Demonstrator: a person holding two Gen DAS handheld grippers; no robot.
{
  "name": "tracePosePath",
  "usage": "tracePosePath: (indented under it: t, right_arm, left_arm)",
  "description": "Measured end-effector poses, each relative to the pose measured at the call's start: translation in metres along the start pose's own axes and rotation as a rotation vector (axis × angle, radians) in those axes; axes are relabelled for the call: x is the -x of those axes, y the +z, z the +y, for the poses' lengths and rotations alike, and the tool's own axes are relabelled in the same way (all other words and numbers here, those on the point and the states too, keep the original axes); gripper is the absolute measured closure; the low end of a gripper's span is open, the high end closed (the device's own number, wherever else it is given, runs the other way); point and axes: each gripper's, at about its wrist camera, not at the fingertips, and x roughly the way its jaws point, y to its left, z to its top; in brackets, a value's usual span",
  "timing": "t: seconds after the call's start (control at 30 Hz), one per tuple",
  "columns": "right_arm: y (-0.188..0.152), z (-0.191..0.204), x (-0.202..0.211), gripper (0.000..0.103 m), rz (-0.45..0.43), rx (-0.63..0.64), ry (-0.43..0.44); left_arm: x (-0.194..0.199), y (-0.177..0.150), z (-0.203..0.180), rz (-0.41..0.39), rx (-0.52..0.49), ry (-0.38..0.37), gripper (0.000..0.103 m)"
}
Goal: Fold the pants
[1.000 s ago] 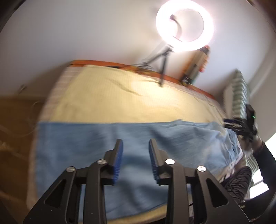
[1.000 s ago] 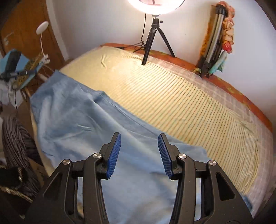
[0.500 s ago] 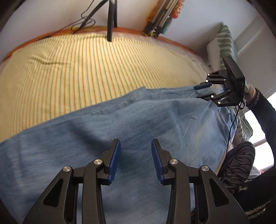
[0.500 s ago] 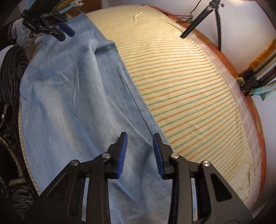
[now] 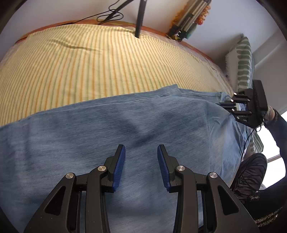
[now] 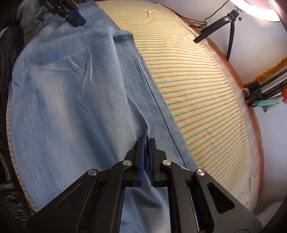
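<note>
Light blue denim pants (image 5: 125, 125) lie spread along the near edge of a bed with a yellow striped sheet (image 5: 89, 62). My left gripper (image 5: 140, 152) is open and empty, hovering just above the fabric. My right gripper (image 6: 146, 141) is shut on a raised ridge of the pants (image 6: 80, 89), pinching the cloth between its blue pads. The right gripper also shows in the left wrist view (image 5: 233, 105) at the far right end of the pants. The left gripper shows in the right wrist view (image 6: 75, 17) at the far top left.
A tripod (image 6: 224, 23) with a ring light (image 6: 254, 9) stands on the far side of the bed. A folded stand (image 5: 186, 25) leans on the wall. A green patterned pillow (image 5: 244, 61) lies at the right end. The striped sheet (image 6: 197, 80) is bare beyond the pants.
My right gripper has come down and closed on a fold of the pants. My left gripper has dropped closer to the fabric and stays open.
</note>
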Motion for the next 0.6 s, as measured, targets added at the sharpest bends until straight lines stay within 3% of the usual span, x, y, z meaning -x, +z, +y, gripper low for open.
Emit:
tracePosePath:
  t: [0.1, 0.17, 0.33, 0.4, 0.47, 0.6]
  right_arm:
    - [-0.001, -0.028, 0.031, 0.099, -0.078, -0.128, -0.107]
    - [-0.004, -0.049, 0.037, 0.099, -0.104, -0.233, -0.067]
    - [0.002, -0.041, -0.003, 0.099, 0.019, -0.184, -0.039]
    - [0.002, -0.043, -0.002, 0.099, 0.011, -0.214, -0.060]
    - [0.004, -0.046, 0.004, 0.092, -0.007, -0.248, -0.067]
    - [0.016, -0.043, 0.029, 0.066, -0.083, -0.307, -0.048]
  left_arm:
    - [-0.002, -0.002, 0.001, -0.011, 0.009, -0.010, 0.068]
    - [-0.004, -0.003, 0.000, -0.017, 0.000, -0.011, 0.068]
    - [0.003, -0.002, -0.003, -0.033, -0.003, 0.026, 0.068]
    - [0.018, -0.004, 0.003, -0.061, 0.005, 0.044, 0.068]
    - [0.041, -0.009, 0.013, -0.108, 0.028, 0.048, 0.068]
    - [0.093, -0.027, 0.037, -0.197, 0.124, 0.097, 0.068]
